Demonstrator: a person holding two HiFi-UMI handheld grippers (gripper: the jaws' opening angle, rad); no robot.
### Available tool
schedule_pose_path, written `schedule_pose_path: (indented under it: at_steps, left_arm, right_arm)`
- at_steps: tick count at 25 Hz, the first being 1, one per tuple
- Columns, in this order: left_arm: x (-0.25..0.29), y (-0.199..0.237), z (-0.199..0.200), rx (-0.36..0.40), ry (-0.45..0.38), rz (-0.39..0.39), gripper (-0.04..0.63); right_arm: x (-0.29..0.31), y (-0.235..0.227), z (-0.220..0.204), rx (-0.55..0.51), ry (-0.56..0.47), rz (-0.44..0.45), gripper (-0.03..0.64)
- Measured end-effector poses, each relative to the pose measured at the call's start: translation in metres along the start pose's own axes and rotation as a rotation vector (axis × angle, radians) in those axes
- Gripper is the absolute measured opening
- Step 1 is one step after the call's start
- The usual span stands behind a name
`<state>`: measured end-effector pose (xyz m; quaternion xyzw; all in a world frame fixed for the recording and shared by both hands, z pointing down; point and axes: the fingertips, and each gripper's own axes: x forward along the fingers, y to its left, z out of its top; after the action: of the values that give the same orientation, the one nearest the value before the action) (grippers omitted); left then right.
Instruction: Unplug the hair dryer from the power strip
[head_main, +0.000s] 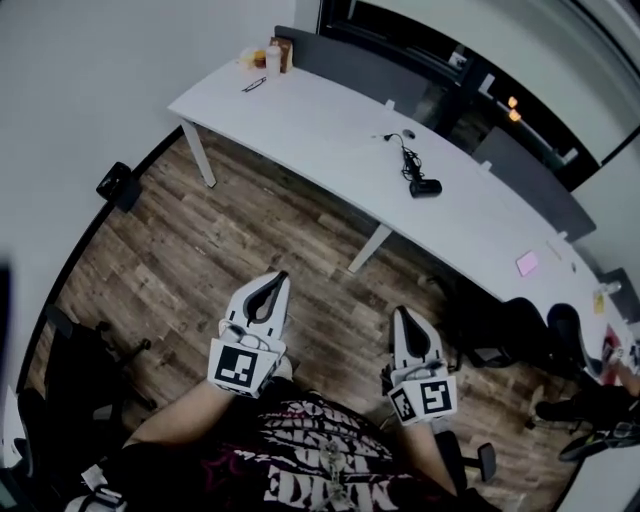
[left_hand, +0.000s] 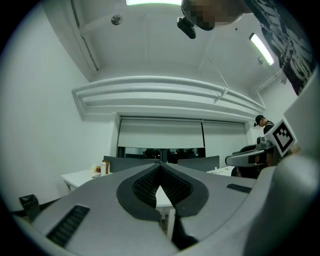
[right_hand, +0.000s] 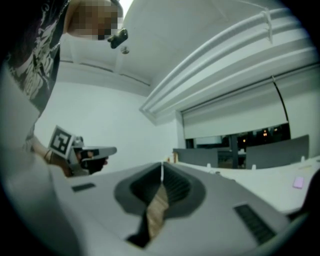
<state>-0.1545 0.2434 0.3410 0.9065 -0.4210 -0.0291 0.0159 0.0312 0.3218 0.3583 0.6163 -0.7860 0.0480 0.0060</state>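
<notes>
Head view: left gripper (head_main: 272, 283) and right gripper (head_main: 404, 315), jaws pressed together, empty, are well apart from the table (head_main: 300, 120) bearing, apparently, the hair dryer (head_main: 424, 187).

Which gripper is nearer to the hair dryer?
The right gripper: in the head view it is beneath the hair dryer; the left gripper is farther aside.

A long white desk (head_main: 320, 125) stands on the wood floor (head_main: 250, 250). Glasses (head_main: 253, 84) and a few containers (head_main: 272, 55) sit at its left end, a black hair dryer (head_main: 424, 186) with its cord near the middle, and a pink note (head_main: 527, 263) toward the right end.
</notes>
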Motion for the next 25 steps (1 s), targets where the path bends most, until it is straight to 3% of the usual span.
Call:
schedule_pose_path:
  at_steps: [7,20,25]
  left_arm:
    - [0.028,0.037,0.007,-0.014,-0.022,-0.036,0.028]
    - [0.028,0.077,-0.005,0.007,-0.025,0.014,0.028]
    - [0.026,0.078,-0.010,-0.029,0.018,0.033,0.028]
  right_arm:
    - [0.037,0.009,0.014,-0.025,-0.019,-0.031,0.034]
    - [0.071,0.013,0.004,0.027,-0.001,0.004,0.034]
    - [0.075,0.014,-0.001,0.047,0.013,0.019,0.035]
